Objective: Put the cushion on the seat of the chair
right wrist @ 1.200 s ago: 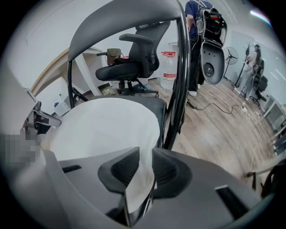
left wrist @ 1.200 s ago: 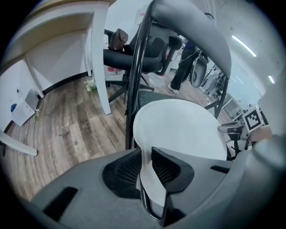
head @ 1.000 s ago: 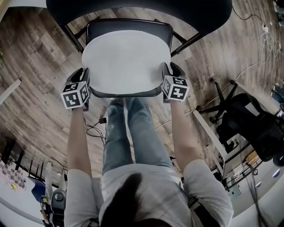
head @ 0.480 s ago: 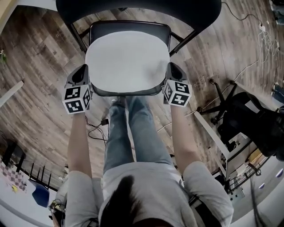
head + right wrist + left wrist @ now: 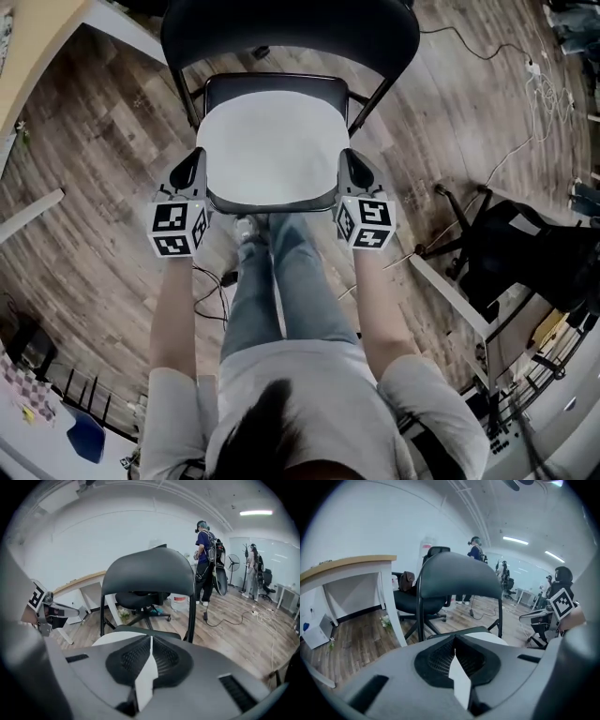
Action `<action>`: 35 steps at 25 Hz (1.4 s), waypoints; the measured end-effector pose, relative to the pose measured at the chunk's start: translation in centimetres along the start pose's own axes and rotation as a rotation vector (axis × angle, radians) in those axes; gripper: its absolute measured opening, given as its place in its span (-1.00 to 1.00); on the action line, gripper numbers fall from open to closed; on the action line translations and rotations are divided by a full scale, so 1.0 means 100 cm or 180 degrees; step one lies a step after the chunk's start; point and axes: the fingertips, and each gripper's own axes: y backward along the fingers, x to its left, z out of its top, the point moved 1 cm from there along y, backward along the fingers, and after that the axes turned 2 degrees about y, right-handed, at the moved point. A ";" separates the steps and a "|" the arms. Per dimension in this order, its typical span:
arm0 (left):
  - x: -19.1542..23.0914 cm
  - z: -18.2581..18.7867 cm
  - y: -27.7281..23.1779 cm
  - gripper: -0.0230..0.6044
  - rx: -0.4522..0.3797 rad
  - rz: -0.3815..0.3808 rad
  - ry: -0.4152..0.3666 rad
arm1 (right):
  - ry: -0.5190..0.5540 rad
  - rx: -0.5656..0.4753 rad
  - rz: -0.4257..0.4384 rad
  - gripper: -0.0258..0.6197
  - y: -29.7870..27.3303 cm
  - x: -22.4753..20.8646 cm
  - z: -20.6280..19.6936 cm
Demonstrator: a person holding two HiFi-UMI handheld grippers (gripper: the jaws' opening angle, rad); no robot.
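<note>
A white cushion (image 5: 272, 145) lies over the black seat (image 5: 272, 86) of a folding chair, below its black backrest (image 5: 291, 33). My left gripper (image 5: 200, 164) is at the cushion's left edge and my right gripper (image 5: 345, 161) is at its right edge. In the left gripper view the gripper (image 5: 455, 644) is shut, with a thin white strip of cushion (image 5: 459, 681) pinched between its jaws. The right gripper view shows the same: the gripper (image 5: 150, 641) is shut on a white cushion edge (image 5: 145, 677). The backrest (image 5: 150, 573) rises just ahead.
A black office chair (image 5: 525, 253) stands on the wooden floor to the right, with cables (image 5: 525, 66) beyond it. A white desk (image 5: 347, 569) is to the left. People (image 5: 206, 559) stand farther back in the room. My legs (image 5: 277, 281) are in front of the chair.
Both grippers have carried the cushion down and forward; it looks smaller and sits lower against the seat. The chair has shifted down in the head view.
</note>
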 end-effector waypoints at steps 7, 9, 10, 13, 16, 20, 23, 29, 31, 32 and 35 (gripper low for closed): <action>-0.027 0.047 0.044 -0.89 -0.0308 -0.0149 -0.0204 | 0.0077 -0.0263 0.0023 -0.86 0.050 0.028 0.039; -0.036 0.060 0.058 -0.89 -0.0395 -0.0190 -0.0316 | 0.0107 -0.0351 0.0026 -0.86 0.064 0.034 0.052; -0.040 0.067 0.064 -0.89 -0.0442 -0.0213 -0.0350 | 0.0120 -0.0397 0.0025 -0.86 0.071 0.037 0.059; -0.050 0.086 0.085 -0.89 -0.0591 -0.0263 -0.0385 | 0.0141 -0.0534 0.0014 -0.85 0.093 0.043 0.078; -0.061 0.105 0.107 -0.89 -0.0753 -0.0294 -0.0372 | 0.0141 -0.0652 -0.0009 -0.86 0.117 0.046 0.094; -0.068 0.129 0.136 -0.89 -0.0943 -0.0322 -0.0352 | 0.0133 -0.0811 -0.0045 -0.85 0.146 0.052 0.114; -0.071 0.145 0.156 -0.89 -0.1060 -0.0332 -0.0357 | 0.0179 -0.0936 -0.0059 -0.85 0.165 0.058 0.130; -0.082 0.169 0.193 -0.89 -0.1266 -0.0376 -0.0383 | 0.0259 -0.1162 -0.0054 -0.85 0.200 0.073 0.158; -0.086 0.175 0.205 -0.89 -0.1311 -0.0392 -0.0427 | 0.0261 -0.1235 -0.0056 -0.85 0.212 0.077 0.166; -0.088 0.177 0.210 -0.89 -0.1330 -0.0393 -0.0446 | 0.0264 -0.1271 -0.0057 -0.85 0.218 0.078 0.169; -0.091 0.184 0.224 -0.89 -0.1391 -0.0402 -0.0453 | 0.0296 -0.1374 -0.0068 -0.85 0.233 0.082 0.180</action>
